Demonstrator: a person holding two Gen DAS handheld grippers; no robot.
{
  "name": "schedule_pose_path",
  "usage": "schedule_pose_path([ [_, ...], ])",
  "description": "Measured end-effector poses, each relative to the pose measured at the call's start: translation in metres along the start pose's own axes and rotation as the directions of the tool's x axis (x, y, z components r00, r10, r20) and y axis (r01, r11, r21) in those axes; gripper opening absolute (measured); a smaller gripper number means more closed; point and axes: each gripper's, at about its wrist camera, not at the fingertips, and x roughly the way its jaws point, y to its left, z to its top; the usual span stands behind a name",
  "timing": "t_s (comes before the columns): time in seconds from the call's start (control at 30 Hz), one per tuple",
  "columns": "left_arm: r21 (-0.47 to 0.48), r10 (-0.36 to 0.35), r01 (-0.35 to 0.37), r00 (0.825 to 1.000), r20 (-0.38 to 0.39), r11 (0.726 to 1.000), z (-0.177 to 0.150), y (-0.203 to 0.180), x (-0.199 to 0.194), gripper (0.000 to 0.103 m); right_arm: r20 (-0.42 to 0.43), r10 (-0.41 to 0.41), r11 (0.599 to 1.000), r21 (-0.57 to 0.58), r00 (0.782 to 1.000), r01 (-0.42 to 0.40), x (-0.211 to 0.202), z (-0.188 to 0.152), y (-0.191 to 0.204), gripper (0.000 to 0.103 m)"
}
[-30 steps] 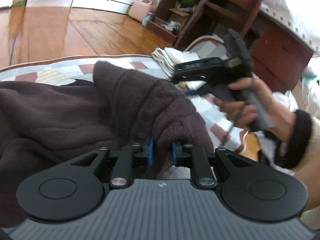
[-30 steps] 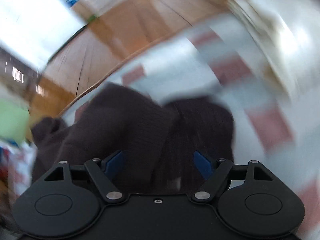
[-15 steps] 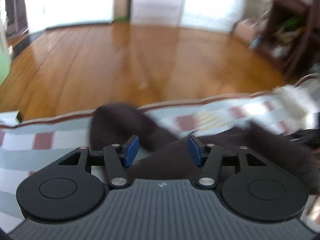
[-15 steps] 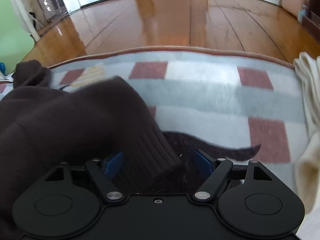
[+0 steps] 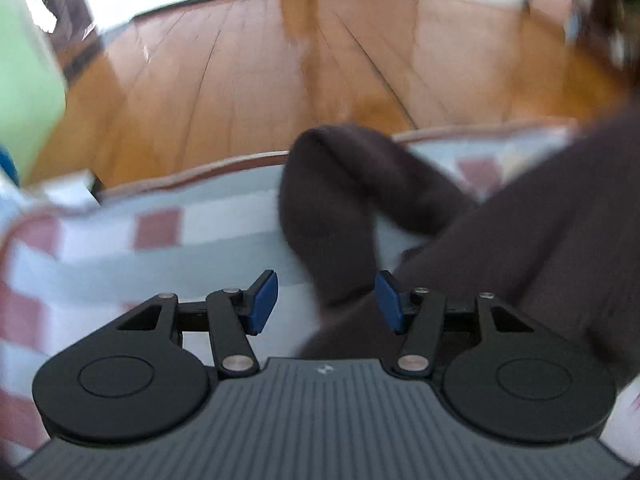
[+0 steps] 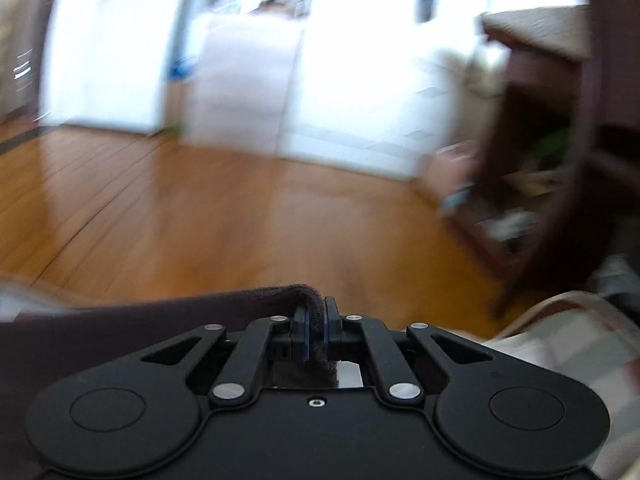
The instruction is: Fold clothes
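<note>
A dark brown fleece garment (image 5: 520,240) lies on a checked blanket (image 5: 180,248) in the left wrist view, one sleeve (image 5: 332,200) bent back toward the blanket's far edge. My left gripper (image 5: 326,300) is open, the sleeve's lower part lying between its blue pads without being clamped. In the right wrist view my right gripper (image 6: 316,330) is shut on an edge of the brown garment (image 6: 160,316), which stretches off to the left. Both views are blurred by motion.
Wooden floor (image 5: 300,72) lies beyond the blanket's edge. A green object (image 5: 24,80) stands at the far left. A dark wooden shelf unit (image 6: 560,168) with clutter stands at the right, and pale folded cloth (image 6: 568,332) lies low on the right.
My left gripper let go of the garment and opened, swinging left. My right gripper went from open over the garment to shut on its edge and tipped up toward the room.
</note>
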Motion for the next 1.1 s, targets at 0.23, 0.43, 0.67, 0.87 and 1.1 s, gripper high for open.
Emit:
schedule_pose_path([
  [0.23, 0.062, -0.11, 0.115, 0.991, -0.078, 0.991, 0.015, -0.01, -0.003, 0.071, -0.117, -0.125, 0.97, -0.221, 0.985, 0.096, 0.022, 0.017, -0.006, 0.006],
  [0.43, 0.08, -0.172, 0.185, 0.975, -0.143, 0.979, 0.007, -0.05, 0.053, 0.074, -0.135, -0.186, 0.96, -0.238, 0.973, 0.15, 0.039, 0.006, -0.003, 0.005],
  [0.67, -0.067, -0.195, 0.187, 0.97, -0.145, 0.98, 0.008, -0.041, 0.073, 0.083, -0.184, -0.181, 0.973, -0.177, 0.966, 0.148, 0.048, -0.019, -0.012, 0.006],
  [0.87, 0.119, -0.093, 0.125, 0.965, -0.243, 0.985, -0.007, -0.057, 0.112, 0.092, -0.25, -0.115, 0.993, -0.066, 0.961, 0.102, 0.037, -0.032, -0.029, 0.006],
  [1.1, 0.208, -0.103, 0.09, 0.993, 0.054, 0.974, 0.002, -0.076, 0.026, 0.013, -0.228, -0.028, 0.999, 0.016, 0.973, 0.032, 0.004, -0.038, -0.035, 0.006],
])
